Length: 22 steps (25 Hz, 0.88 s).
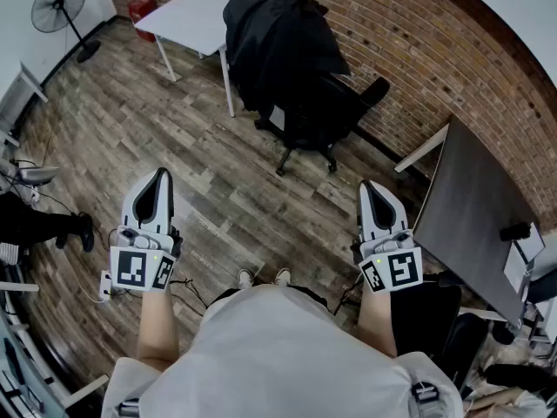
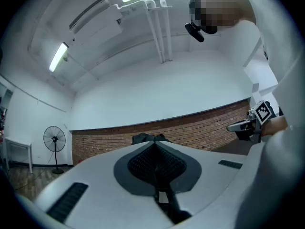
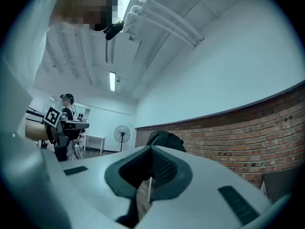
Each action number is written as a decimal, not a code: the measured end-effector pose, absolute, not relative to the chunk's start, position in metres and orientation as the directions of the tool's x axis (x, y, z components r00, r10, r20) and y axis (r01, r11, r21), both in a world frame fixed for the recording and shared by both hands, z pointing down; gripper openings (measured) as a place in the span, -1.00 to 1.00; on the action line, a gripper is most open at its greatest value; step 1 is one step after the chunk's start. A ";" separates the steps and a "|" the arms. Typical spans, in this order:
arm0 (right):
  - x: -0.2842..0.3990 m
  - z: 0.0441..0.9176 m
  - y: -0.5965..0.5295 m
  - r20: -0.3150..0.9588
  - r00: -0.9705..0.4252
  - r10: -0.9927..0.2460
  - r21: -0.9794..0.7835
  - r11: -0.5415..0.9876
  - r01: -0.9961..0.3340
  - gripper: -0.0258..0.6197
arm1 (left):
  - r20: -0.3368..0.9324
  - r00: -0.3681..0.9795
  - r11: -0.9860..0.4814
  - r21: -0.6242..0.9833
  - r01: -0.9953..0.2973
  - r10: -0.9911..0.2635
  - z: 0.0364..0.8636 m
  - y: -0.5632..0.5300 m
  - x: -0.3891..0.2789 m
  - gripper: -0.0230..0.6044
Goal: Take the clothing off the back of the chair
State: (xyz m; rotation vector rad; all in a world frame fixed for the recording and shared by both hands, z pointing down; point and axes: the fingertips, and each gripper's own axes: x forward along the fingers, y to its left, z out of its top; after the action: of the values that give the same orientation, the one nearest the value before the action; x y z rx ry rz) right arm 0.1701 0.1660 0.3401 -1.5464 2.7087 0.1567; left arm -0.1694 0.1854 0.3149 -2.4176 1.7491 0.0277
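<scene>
Nothing of the task is done yet as far as can be seen: the black clothing [image 1: 277, 42] is draped in full over the back of the black office chair [image 1: 324, 118], which stands well ahead of both grippers and roughly between their lines of aim, nearer the right one's side. The left gripper [image 1: 158, 174] is held level with its jaws pressed together and nothing between them, and the right gripper [image 1: 371, 186] looks the same, its tips meeting on empty air. Both are well apart from the garment, so the whole job is left, in my judgement: the approach, a grip on the cloth, and the lift clear of the backrest. Under the grippers lies a floor [image 1: 209, 190] of grey-brown wood planks. A red brick wall [image 1: 418, 50] runs behind the chair, ahead and to the right. A white table [image 1: 187, 11] stands just beyond the chair on its left, a standing fan [image 1: 59, 7] far off ahead of the left gripper, and a dark tabletop [image 1: 474, 212] close beside the right gripper on its outer side
</scene>
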 end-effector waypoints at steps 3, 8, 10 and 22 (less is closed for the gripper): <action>0.173 0.341 0.165 -0.068 -0.515 -0.854 0.073 0.511 -0.857 -0.86 | -0.105 0.306 -0.295 -0.108 -0.949 -0.946 0.317 0.186 -0.168 -0.86; 0.179 0.343 0.160 -0.063 -0.522 -0.851 0.067 0.518 -0.853 -0.86 | -0.092 0.304 -0.294 -0.108 -0.950 -0.948 0.319 0.183 -0.155 -0.86; 0.182 0.345 0.159 -0.080 -0.532 -0.843 0.033 0.532 -0.846 -0.86 | -0.084 0.302 -0.292 -0.111 -0.950 -0.950 0.321 0.181 -0.149 -0.86; 0.178 0.383 0.122 -0.038 -0.587 -0.808 -0.057 0.589 -0.806 -0.86 | -0.021 0.203 -0.201 -0.073 -0.977 -0.979 0.355 0.159 -0.162 -0.85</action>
State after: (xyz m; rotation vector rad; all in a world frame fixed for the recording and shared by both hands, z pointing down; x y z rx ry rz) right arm 0.1778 0.1222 0.3830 -1.3975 2.7465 -0.0519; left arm -0.1622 0.1586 0.3546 -2.3809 1.9393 -0.0457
